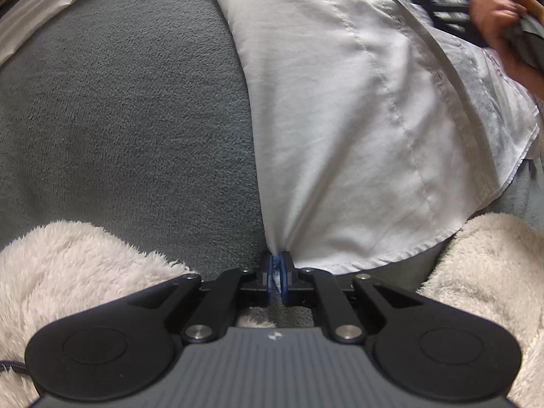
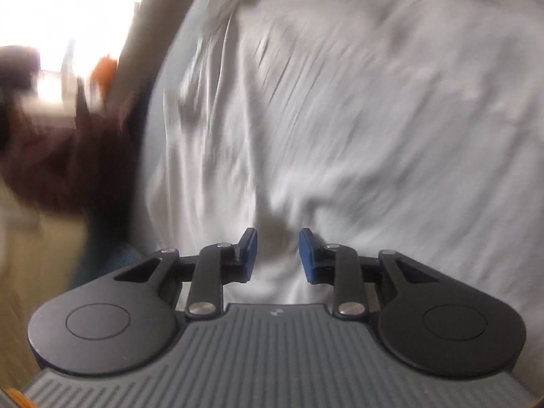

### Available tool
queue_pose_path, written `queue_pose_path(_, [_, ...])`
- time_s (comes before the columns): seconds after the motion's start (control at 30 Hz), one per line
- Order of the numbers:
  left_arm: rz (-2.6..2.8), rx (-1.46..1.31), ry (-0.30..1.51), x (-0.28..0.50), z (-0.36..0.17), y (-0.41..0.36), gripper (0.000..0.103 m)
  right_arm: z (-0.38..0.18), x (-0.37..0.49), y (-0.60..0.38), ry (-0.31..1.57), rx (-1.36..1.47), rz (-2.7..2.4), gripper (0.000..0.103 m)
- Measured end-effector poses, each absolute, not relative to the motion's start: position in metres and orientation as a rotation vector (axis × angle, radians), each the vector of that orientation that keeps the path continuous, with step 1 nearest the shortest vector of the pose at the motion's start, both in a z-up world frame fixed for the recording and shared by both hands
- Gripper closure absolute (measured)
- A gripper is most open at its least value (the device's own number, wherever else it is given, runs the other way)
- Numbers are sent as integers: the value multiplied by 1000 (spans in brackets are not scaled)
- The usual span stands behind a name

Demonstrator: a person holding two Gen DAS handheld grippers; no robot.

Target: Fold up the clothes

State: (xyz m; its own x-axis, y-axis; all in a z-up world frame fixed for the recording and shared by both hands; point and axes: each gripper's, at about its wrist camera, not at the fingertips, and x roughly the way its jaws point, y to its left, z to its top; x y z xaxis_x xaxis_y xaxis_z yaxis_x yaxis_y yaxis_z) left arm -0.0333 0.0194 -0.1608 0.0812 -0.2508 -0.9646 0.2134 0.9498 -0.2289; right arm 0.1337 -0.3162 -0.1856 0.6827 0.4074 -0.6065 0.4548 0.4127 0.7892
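Pinched at its hem by the left gripper (image 1: 278,268), the white shirt (image 1: 357,119) — thin, limp, light — is spread toward twelve o'clock on grey bedding (image 1: 119,119), best gripped at seams — the right gripper (image 2: 277,255) is spread, empty.

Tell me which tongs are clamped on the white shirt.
The left tongs: their blue pads pinch the white shirt at its hem corner. The right tongs stand open, with no cloth gripped.
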Motion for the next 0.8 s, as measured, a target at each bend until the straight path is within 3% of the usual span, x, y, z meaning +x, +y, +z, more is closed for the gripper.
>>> queue_pose_path(0.07, [-371,-50,1445,-30,-159,19,90,-176,116,-334,831,1225,-34,55])
queue_pose_path(0.13, [-397,-67,1437,-27,-156,20,68,-164,98,-349,833,1236,2,47])
queue_pose_path(0.3, [-403,-59,1386,-34,-141,24,57,-138,36,-376,846,1214,27,19])
queue_pose_path(0.43, [-351,-51,1282,-49,-121,34,43,-123,-13,-399,809,1231,-1,14])
queue_pose_path(0.53, [-318,-38,1213,-43,-100,45,41,-109,-39,-404,808,1165,-34,3])
queue_pose_path(0.8, [-276,-22,1045,-42,-62,24,35,-60,-69,-381,868,775,-105,1])
